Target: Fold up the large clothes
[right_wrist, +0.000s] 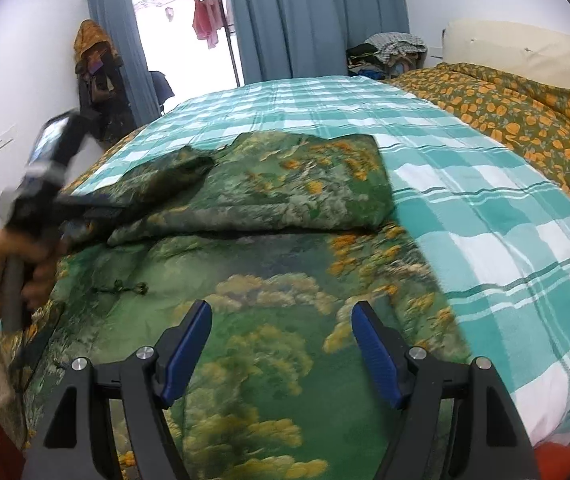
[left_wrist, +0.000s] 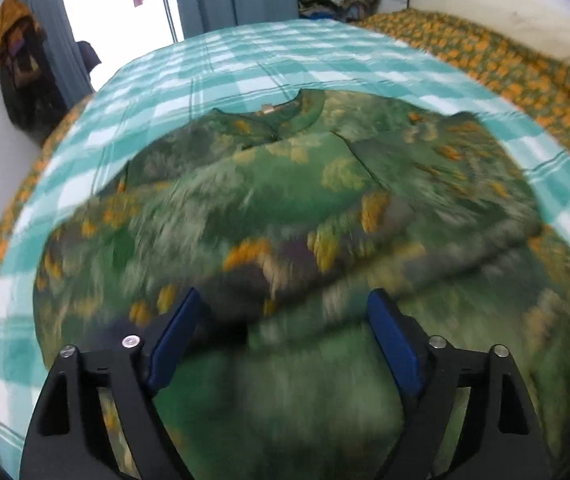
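Left gripper (left_wrist: 285,312) fingers spread, empty; right gripper (right_wrist: 281,328) likewise.

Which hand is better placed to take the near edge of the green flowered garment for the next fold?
Probably right: the right gripper hangs open above the green flowered garment, sharp and steady. The left gripper's view is blurred.

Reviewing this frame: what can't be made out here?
- Left wrist view: garment print and fold edges near the fingers, smeared by motion blur.
- Right wrist view: left gripper fingers, blurred against the dark cloth.
- Right wrist view: garment's near hem, cut off by the bottom edge.
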A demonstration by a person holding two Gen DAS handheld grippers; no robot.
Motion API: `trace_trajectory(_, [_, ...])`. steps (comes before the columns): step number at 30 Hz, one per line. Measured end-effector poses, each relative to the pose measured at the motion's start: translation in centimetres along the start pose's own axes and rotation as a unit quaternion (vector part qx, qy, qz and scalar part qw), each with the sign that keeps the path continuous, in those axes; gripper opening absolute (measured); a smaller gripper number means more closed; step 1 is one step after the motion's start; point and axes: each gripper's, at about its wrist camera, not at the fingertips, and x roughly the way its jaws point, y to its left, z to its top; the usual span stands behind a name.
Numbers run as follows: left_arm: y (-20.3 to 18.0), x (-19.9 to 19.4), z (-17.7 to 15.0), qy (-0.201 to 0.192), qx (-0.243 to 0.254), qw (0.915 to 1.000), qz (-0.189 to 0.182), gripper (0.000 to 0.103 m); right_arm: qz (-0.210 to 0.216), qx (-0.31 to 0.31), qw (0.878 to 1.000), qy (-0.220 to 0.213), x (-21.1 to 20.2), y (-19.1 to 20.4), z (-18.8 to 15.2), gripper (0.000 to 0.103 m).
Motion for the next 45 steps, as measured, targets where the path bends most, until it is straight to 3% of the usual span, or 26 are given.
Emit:
trace_trajectory(4, [3.1,-1.9,-2.0,-0.004,-0.043,0.9989,-0.014,0.088,0.06,0.05,0.997,0.02,1.8,-0.1,3.6,0.074])
trace_trajectory(8, [6.7,-2.5,-3.6,-0.008,-0.101,0.9948,-0.011,0.088,0.185,0.092,0.976,0.072,7.0,3.6,8.6,0.074])
trace_trajectory(11, [8.4,-3.0,-4.7,-0.005,-0.131,0.9913,-0.007,0.088,0.199,0.1,0.968,0.113,12.1,7.2,10.9,0.074])
trace_trajectory(13, [9.4,-2.9,-5.0,-0.002,-0.143,0.9897,-0.005,0.088,0.186,0.1,0.966,0.151,16.0,9.3,11.4,0.074])
trace_trajectory(14, [9.7,-3.0,-5.0,0.0,-0.148,0.9889,-0.005,0.088,0.171,0.095,0.967,0.16,17.5,10.0,11.6,0.068])
trace_trajectory(15, [10.1,-3.2,-5.1,0.0,-0.152,0.9884,-0.006,0.088,0.151,0.081,0.972,0.159,18.7,10.8,11.8,0.054])
trace_trajectory(16, [10.4,-3.5,-5.0,-0.001,-0.153,0.9882,-0.007,0.088,0.141,0.073,0.975,0.157,19.0,11.0,12.1,0.017])
trace_trajectory(19, [11.4,-4.0,-4.7,-0.009,-0.156,0.9877,-0.012,0.092,0.133,0.074,0.982,0.108,17.2,10.3,13.3,0.017])
trace_trajectory(21, [11.9,-3.1,-4.2,-0.003,-0.157,0.9875,-0.014,0.093,0.103,0.034,0.989,0.104,17.1,10.7,13.3,0.022])
trace_trajectory(22, [12.0,-2.6,-3.8,0.003,-0.157,0.9876,-0.011,0.093,0.09,0.012,0.989,0.116,17.5,11.0,12.9,0.03])
trace_trajectory(23, [12.2,-2.2,-3.2,0.006,-0.157,0.9875,-0.01,0.093,0.074,-0.014,0.988,0.136,18.2,11.3,12.5,0.047])
trace_trajectory(24, [12.4,-2.2,-3.0,0.004,-0.158,0.9874,-0.011,0.093,0.06,-0.038,0.987,0.146,18.3,11.4,11.9,0.053])
trace_trajectory(27, [13.2,-1.7,-0.9,-0.012,-0.155,0.9878,-0.008,0.093,0.035,-0.074,0.992,0.093,15.5,11.4,12.1,0.053])
trace_trajectory(29, [13.7,-0.7,0.5,-0.016,-0.151,0.9884,-0.001,0.093,0.05,-0.099,0.993,0.045,13.2,12.5,12.9,0.053])
trace_trajectory(31, [14.1,0.5,1.6,-0.018,-0.156,0.9876,0.002,0.093,0.093,-0.126,0.987,0.029,12.6,14.1,13.8,0.053])
trace_trajectory(35, [14.6,4.7,2.9,0.002,-0.162,0.9867,0.014,0.093,0.114,-0.148,0.98,0.063,16.3,16.3,13.9,0.053])
trace_trajectory(38, [14.3,8.3,1.6,0.041,-0.156,0.9865,0.027,0.093,0.102,-0.118,0.975,0.16,21.8,15.2,11.5,0.053])
trace_trajectory(40, [13.9,10.2,0.1,0.053,-0.141,0.9881,0.033,0.094,0.108,-0.111,0.976,0.153,22.3,14.3,10.2,0.053])
trace_trajectory(41, [13.8,10.6,-0.7,0.04,-0.137,0.9892,0.035,0.094,0.11,-0.113,0.977,0.146,22.2,14.1,9.9,0.053])
trace_trajectory(45, [13.5,10.1,-0.5,0.04,-0.135,0.9894,0.037,0.095,0.11,-0.113,0.978,0.134,22.0,14.1,9.1,0.053])
